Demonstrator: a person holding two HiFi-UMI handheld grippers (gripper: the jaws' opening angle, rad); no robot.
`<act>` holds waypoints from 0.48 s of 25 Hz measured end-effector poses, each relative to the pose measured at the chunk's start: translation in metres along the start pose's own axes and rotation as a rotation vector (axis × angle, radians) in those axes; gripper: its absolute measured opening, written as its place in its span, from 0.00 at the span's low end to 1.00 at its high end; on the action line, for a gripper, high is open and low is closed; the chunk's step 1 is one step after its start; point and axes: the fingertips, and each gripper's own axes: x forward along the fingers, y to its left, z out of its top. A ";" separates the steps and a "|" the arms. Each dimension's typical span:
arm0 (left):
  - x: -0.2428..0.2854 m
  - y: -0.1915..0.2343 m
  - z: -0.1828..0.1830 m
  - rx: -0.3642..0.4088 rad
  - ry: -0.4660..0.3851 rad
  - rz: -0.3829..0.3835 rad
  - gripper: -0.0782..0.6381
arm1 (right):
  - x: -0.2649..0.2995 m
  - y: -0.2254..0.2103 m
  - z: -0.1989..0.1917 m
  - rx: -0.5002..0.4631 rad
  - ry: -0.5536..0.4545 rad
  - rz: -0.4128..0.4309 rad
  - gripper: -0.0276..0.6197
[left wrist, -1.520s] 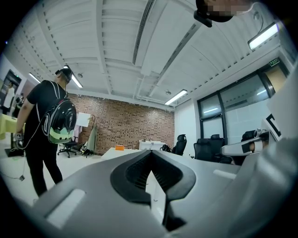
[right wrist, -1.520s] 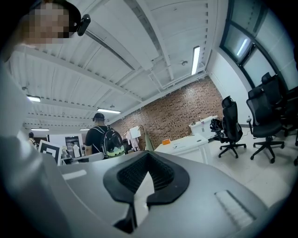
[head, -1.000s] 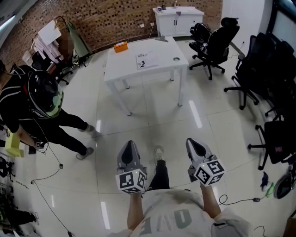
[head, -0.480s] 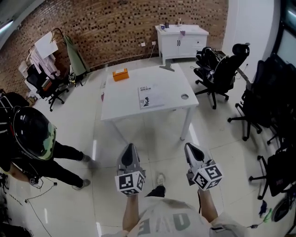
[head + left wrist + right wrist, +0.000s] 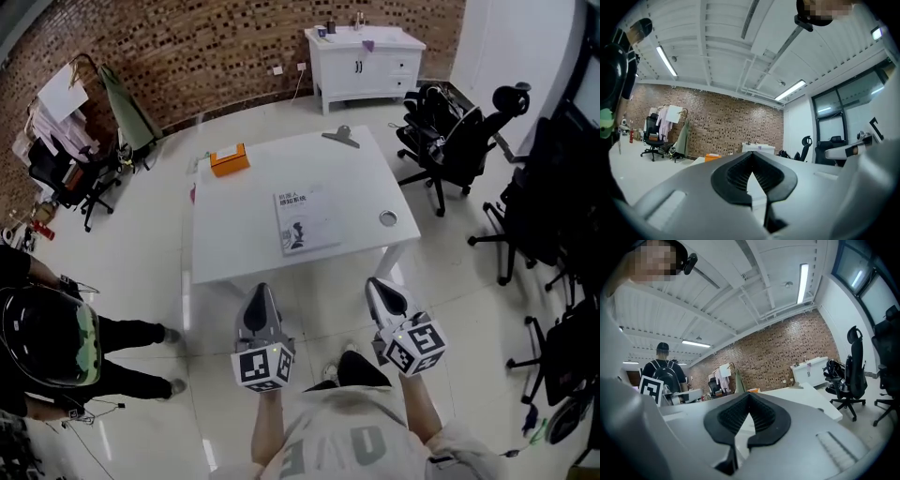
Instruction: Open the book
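A closed book (image 5: 305, 221) with a pale cover lies flat in the middle of the white table (image 5: 234, 244). My left gripper (image 5: 261, 300) and right gripper (image 5: 380, 291) are held side by side just short of the table's near edge, pointing level toward it. Both are shut with nothing between their pads, and neither touches the book. In the left gripper view the jaws (image 5: 752, 176) meet in front of the table top. The right gripper view shows its jaws (image 5: 743, 420) closed too, with the table (image 5: 806, 397) stretching away behind them.
An orange box (image 5: 229, 159) and a grey clip (image 5: 341, 137) sit at the table's far side, and a cable hole (image 5: 388, 218) near its right edge. Black office chairs (image 5: 450, 141) stand to the right, a white cabinet (image 5: 364, 52) at the brick wall. A person with a helmet (image 5: 47, 342) stands at left.
I have walked toward the table: it has come from far ahead to just beyond the gripper tips. Both grippers stayed shut and side by side. The person at left slid down the frame.
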 end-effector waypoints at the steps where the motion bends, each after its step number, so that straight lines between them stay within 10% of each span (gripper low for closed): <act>1: 0.014 0.002 -0.005 -0.025 0.007 -0.004 0.13 | 0.014 -0.009 -0.002 0.007 0.012 0.001 0.05; 12: 0.168 0.011 -0.022 -0.060 0.007 0.024 0.13 | 0.150 -0.097 -0.010 0.092 0.124 0.055 0.05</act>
